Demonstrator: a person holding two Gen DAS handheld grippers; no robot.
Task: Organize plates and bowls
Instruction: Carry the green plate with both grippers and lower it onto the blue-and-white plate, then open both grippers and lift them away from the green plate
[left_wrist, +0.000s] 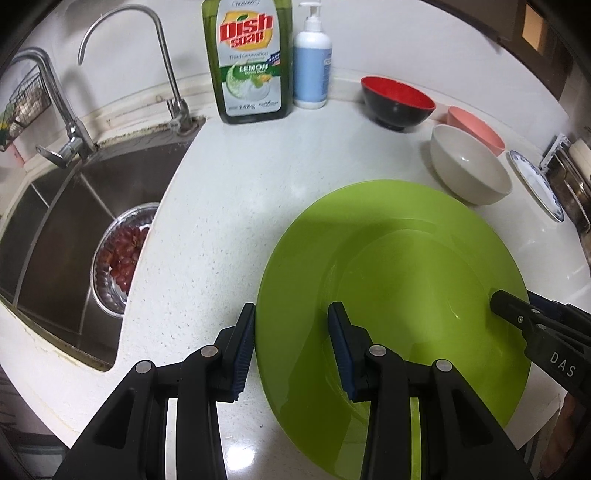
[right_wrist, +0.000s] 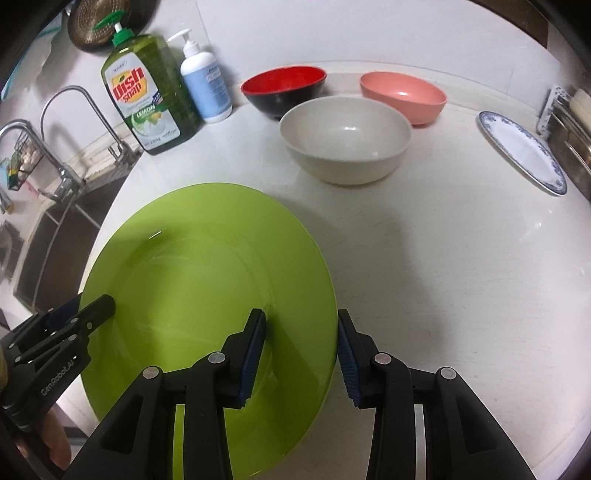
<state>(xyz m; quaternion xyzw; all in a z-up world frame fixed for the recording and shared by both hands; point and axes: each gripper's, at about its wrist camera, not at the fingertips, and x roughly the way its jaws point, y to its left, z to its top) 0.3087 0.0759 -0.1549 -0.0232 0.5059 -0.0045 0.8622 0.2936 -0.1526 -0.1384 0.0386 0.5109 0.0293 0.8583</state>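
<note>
A large green plate (left_wrist: 391, 280) lies on the white counter near its front edge; it also shows in the right wrist view (right_wrist: 199, 266). My left gripper (left_wrist: 291, 343) is open and straddles the plate's left rim. My right gripper (right_wrist: 301, 354) is open and straddles its right rim; it shows in the left wrist view (left_wrist: 517, 314) too. Behind the plate stand a cream bowl (right_wrist: 345, 142), a black bowl with a red inside (right_wrist: 284, 88) and a pink bowl (right_wrist: 404, 96). A blue-rimmed white plate (right_wrist: 524, 151) lies at the right.
A steel sink (left_wrist: 62, 229) with a bowl of red fruit (left_wrist: 122, 258) and two taps (left_wrist: 122, 22) lies to the left. A dish soap bottle (left_wrist: 249, 62) and a pump bottle (left_wrist: 312, 62) stand at the back wall. A metal rack (right_wrist: 569, 125) stands far right.
</note>
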